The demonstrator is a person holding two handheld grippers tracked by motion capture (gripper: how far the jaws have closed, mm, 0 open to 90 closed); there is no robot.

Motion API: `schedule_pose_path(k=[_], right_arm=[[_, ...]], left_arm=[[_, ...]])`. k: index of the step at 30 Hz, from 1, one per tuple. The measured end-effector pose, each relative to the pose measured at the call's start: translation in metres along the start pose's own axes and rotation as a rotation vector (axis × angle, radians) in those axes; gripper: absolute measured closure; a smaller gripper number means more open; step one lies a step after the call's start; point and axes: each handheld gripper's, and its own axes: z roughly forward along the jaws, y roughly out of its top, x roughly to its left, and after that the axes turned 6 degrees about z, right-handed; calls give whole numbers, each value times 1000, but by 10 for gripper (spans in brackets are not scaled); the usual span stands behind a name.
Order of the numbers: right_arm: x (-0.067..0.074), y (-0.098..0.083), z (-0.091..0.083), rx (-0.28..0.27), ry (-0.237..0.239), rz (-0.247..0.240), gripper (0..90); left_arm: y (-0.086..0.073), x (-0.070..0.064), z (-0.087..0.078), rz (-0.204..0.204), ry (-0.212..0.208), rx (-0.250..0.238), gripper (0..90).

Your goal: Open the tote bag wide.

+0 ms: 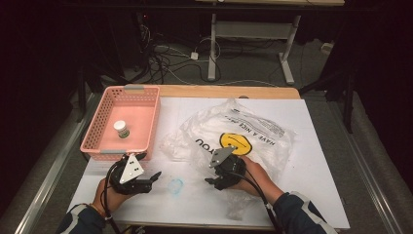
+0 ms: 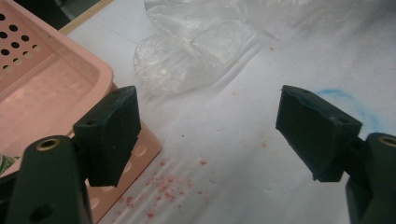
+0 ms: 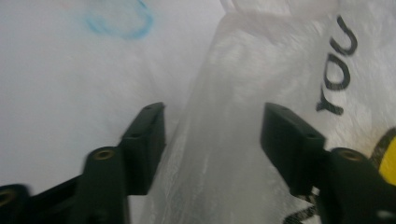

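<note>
Right tool (image 3: 212, 144) open astride crinkled clear plastic bag (image 3: 243, 93); left tool (image 2: 208, 135) open beside perforated pink basket (image 2: 42, 79).

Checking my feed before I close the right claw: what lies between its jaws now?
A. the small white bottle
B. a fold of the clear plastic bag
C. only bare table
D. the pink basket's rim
B: in the right gripper view the right claw stands open with a raised fold of the clear plastic bag between its jaws; the small white bottle sits in the pink basket.
</note>
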Motion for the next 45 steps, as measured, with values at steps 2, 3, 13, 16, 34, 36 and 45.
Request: schedule_pose_path(k=[2, 3, 13, 16, 34, 36, 45], right_arm=[[-7, -4, 3, 9, -21, 27, 671], [-7, -4, 3, 9, -21, 27, 671], [-20, -6, -11, -111, -107, 109, 900], [-25, -5, -21, -170, -154, 119, 900], [-40, 22, -93, -432, -354, 112, 900], [-40, 23, -95, -445, -371, 109, 900], [-39, 28, -106, -493, -414, 97, 900]], left_arm=[[0, 0, 0, 2, 2, 4, 212], [-1, 0, 0, 2, 1, 6, 212], [1, -1, 2, 13, 2, 12, 213], [0, 0, 1, 9, 1, 11, 213], [0, 5, 1, -16, 8, 10, 213], [0, 6, 2, -19, 7, 7, 213], [0, 4, 1, -12, 1, 7, 213]])
